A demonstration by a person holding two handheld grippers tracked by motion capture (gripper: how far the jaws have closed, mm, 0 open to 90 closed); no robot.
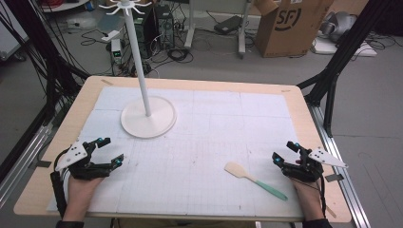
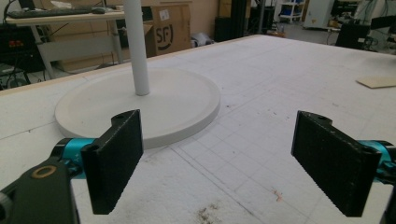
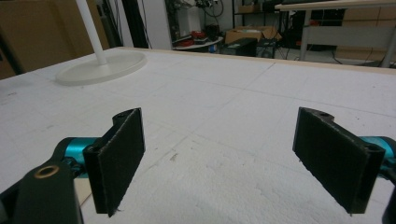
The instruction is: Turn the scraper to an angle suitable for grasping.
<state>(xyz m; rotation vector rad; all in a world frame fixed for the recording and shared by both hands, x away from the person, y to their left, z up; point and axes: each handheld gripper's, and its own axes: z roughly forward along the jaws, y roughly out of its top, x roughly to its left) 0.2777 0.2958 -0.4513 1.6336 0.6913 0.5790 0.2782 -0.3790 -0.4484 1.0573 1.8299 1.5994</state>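
Black fingers spread wide, right gripper (image 1: 285,153) rests beside spatula (image 1: 255,180).

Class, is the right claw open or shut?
Open: the right claw has its jaws set wide apart, with bare mat between them.

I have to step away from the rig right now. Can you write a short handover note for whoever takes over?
Left gripper: open, holding nothing, resting near the table's left edge, facing the white stand.
Right gripper: open, holding nothing, near the right edge.
Spatula: flat on the white mat, just left of the right gripper, untouched.
Done: nothing yet.
Left: probably grasp the spatula with the right gripper and take it to the stand's hooks.
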